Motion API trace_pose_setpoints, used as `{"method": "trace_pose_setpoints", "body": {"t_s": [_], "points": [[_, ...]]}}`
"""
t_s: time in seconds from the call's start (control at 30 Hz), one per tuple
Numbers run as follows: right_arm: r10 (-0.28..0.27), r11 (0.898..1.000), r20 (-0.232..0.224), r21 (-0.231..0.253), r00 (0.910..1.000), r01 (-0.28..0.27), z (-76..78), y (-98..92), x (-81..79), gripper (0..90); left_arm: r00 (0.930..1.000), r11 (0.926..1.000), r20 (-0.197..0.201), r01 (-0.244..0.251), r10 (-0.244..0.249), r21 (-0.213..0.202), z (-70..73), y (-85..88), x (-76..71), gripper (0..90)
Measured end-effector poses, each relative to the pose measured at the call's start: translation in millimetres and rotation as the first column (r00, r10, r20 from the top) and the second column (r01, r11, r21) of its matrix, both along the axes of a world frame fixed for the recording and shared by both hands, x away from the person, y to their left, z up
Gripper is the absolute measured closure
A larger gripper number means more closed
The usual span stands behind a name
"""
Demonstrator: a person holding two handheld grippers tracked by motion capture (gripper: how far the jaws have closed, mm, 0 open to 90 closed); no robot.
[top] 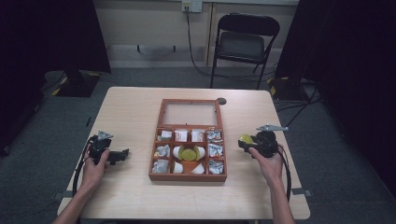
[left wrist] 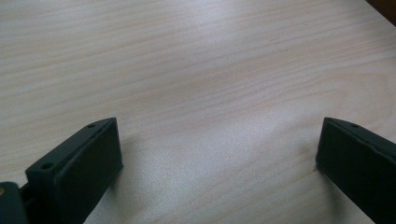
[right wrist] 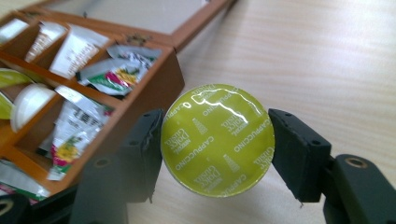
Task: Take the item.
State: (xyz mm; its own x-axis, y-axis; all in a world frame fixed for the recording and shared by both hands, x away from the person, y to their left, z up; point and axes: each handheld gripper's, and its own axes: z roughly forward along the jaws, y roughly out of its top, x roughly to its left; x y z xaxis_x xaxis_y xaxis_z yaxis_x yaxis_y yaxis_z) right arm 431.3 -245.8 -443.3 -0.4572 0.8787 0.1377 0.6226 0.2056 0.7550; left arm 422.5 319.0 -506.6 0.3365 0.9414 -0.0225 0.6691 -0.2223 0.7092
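I have one green-lidded coffee capsule [right wrist: 217,140] pinched between the two jaws of my right gripper [right wrist: 217,144], which are closed in snugly on its rim; its foil lid reads "cappuccino". It hangs just off the right side of the wooden box [top: 187,177], above the table [top: 130,112]. My left gripper [left wrist: 219,154] rests well to the left of the box, jaws spread wide over bare wood with nothing between them. The box has nine compartments in three rows, lid [top: 189,113] laid flat behind it. In the middle column I count one more green capsule [top: 188,153] and about four white ones [top: 178,168]; the outer cells hold sachets [top: 215,150], too small to count.
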Motion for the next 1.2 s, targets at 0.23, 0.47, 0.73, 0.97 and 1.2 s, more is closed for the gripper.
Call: {"method": "trace_pose_setpoints", "body": {"t_s": [0.23, 0.47, 0.73, 0.97, 1.2], "points": [[-0.005, 1.000, -0.037, -0.026, 0.9993, 0.004, -14.1, 0.7, 3.5, 38.1, 1.0000, 1.0000, 0.001, 0.000, 0.000, 0.001, 0.0, 0.1, 0.0, 0.0], [-0.010, 0.999, -0.047, -0.036, 0.9988, 0.009, -19.6, 1.3, 5.7, 38.1, 1.0000, 1.0000, 0.001, 0.000, 0.000, 0.001, 0.0, 0.0, 0.0, 0.0], [-0.014, 0.999, -0.054, -0.052, 0.9984, 0.012, -24.6, 3.8, 9.0, 38.0, 1.0000, 1.0000, 0.000, 0.000, 0.000, -0.001, -0.1, 0.0, 0.0, 0.0], [-0.014, 0.998, -0.060, -0.061, 0.9981, 0.011, -27.4, 7.5, 11.0, 37.9, 1.0000, 1.0000, 0.001, 0.000, 0.000, 0.001, 0.0, 0.0, 0.1, 0.0], [-0.014, 0.998, -0.067, -0.064, 0.9977, 0.010, -29.6, 8.8, 13.1, 37.9, 1.0000, 1.0000, 0.000, 0.001, -0.001, -0.001, -0.1, 0.0, 0.0, 0.0]]}}
